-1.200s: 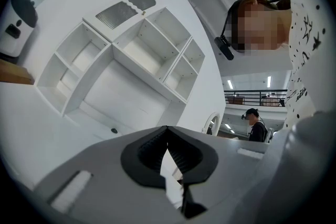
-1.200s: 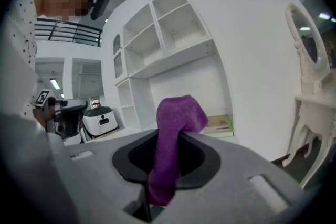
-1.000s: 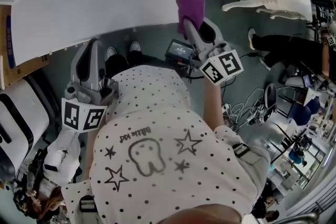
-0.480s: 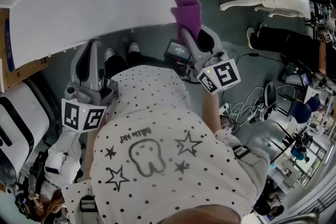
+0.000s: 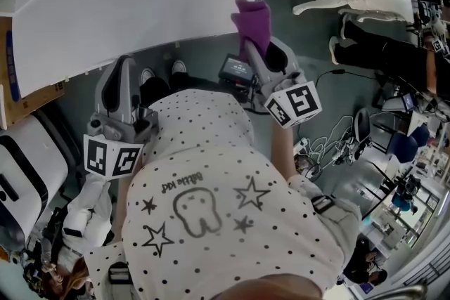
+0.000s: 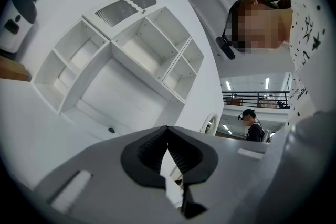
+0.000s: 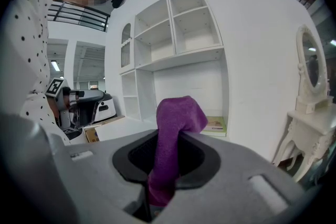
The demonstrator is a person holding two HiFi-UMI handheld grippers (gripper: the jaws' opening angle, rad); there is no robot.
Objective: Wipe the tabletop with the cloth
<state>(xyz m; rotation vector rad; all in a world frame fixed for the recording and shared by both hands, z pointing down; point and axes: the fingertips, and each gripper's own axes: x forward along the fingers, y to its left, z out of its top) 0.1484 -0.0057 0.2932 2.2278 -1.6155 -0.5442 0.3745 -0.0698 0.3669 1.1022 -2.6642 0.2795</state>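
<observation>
Right claw [image 5: 264,46] clamps a purple cloth [image 5: 252,19] at the white bench's [image 5: 140,3] 5 o'clock corner. Left claw [image 5: 119,81], closed and empty, hangs at 7 o'clock.

2 tools total (L tool [image 5: 119,67], R tool [image 5: 259,46]), 1 purple cloth [image 5: 252,16], 1 white tabletop [image 5: 140,3].

Bright, even indoor light — ceiling lamps glare, fisheye edges darken and bend.

R claw [image 5: 256,41] w/ cloth [image 5: 252,19] drew back slightly.
</observation>
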